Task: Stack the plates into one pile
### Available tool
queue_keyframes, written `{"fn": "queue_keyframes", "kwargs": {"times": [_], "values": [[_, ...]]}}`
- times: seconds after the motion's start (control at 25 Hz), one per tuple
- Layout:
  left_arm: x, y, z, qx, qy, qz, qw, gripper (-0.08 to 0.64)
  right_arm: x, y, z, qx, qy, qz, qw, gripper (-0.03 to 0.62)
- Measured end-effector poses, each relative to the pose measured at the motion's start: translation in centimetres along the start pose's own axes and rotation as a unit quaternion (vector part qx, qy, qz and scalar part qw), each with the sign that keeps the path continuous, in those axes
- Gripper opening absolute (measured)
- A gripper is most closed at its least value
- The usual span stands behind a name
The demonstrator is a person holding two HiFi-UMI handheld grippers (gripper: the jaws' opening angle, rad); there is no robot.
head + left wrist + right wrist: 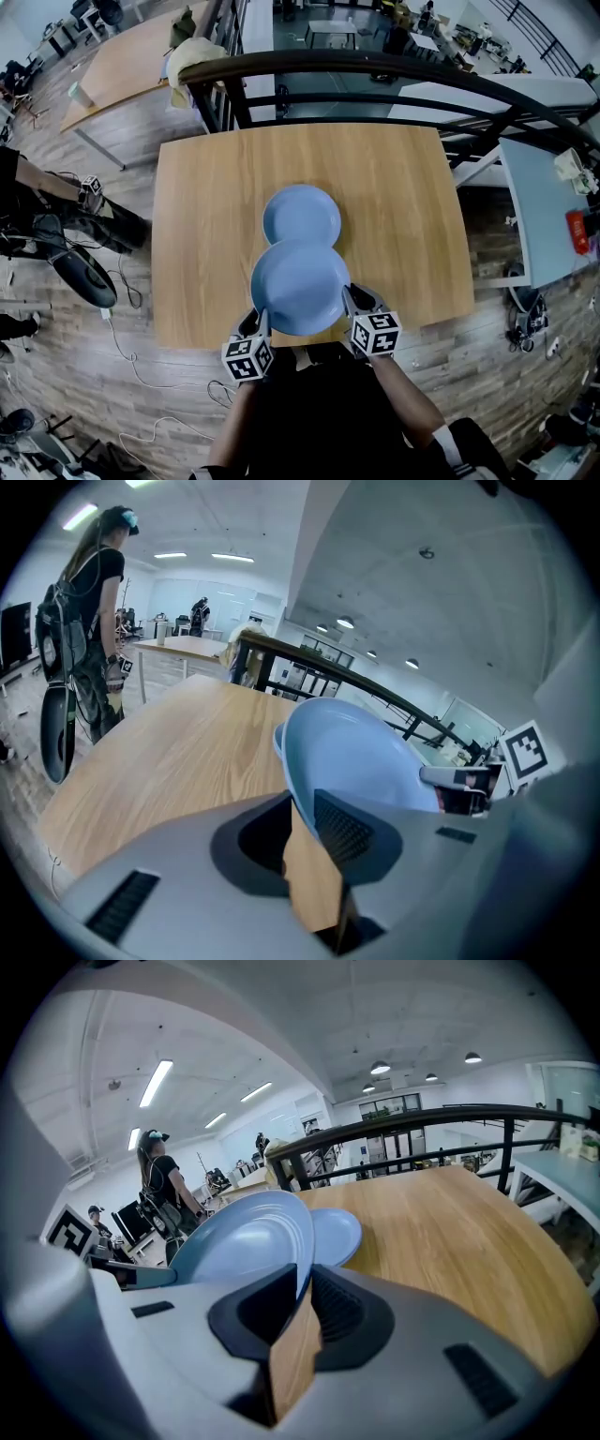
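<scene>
Two blue plates are on view. The near plate (300,287) is held above the table's front edge, tilted. My left gripper (259,323) is shut on its left rim and my right gripper (353,302) is shut on its right rim. In the left gripper view the held plate (352,757) rises steeply from the jaws of the left gripper (305,832). From the right gripper (302,1305) the same plate (248,1239) leans leftward. The second plate (301,216) lies flat on the wooden table (206,216), just beyond the held one, its near edge covered by it.
A black railing (375,70) runs behind the table's far edge. Another wooden table (127,61) stands at the far left. A person (89,621) with grippers stands left of the table. Cables (141,375) lie on the floor at the near left.
</scene>
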State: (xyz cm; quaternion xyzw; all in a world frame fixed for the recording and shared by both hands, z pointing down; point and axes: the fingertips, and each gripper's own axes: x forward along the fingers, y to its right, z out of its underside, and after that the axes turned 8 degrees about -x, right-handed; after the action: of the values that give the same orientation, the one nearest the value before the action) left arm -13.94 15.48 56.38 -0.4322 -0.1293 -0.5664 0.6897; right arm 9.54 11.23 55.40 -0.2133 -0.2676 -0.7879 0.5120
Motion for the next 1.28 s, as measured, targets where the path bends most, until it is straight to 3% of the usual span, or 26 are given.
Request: {"fn": "queue_keyframes", "kwargs": {"times": [0.6,1.28], "values": [[2.0,5.1,0.6,0.000,0.013,-0.016,0.9998,0.087,-1.0,5.4,-0.9,0.006,0.009,-0.019,1.000,0.064],[4.7,3.8,-1.6,0.005,-0.002,-0.005,1.0000,0.086,1.8,5.6,-1.6,0.009,-0.006,-0.006,1.000,0.064]]}}
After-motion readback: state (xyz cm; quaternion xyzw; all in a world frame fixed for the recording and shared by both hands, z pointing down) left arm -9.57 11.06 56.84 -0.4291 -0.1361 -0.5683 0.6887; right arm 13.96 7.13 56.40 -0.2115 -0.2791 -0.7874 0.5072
